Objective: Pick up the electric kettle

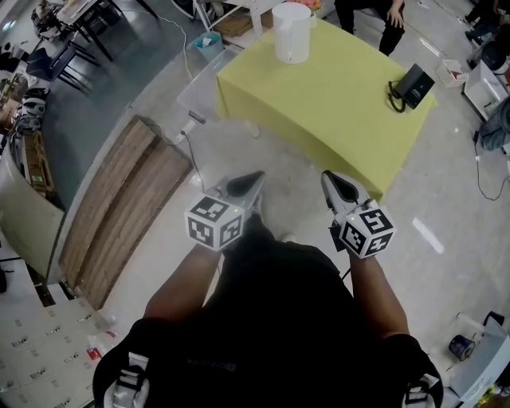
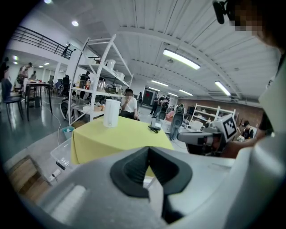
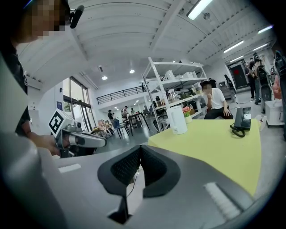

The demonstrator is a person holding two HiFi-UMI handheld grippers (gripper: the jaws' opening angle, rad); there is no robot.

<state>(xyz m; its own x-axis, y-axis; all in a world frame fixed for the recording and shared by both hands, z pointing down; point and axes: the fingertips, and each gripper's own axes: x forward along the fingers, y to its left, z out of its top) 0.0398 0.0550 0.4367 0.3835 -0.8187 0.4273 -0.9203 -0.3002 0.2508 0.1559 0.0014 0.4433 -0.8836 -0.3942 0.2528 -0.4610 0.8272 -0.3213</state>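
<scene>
Electric kettle (image 1: 292, 32) on the table's (image 1: 319, 111) far edge, telephone (image 1: 413, 86) near its right edge, person (image 1: 362, 14) seated behind, seemingly a bin (image 1: 209, 41) on the floor (image 1: 446, 207) left.

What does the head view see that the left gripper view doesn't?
Only the head view shows the black-and-white marker cube on the left gripper. Only the left gripper view shows the tall white metal shelf rack and the long ceiling lights. Both show the white plastic electric kettle and the black desk phone on the yellow-green covered table.
</scene>
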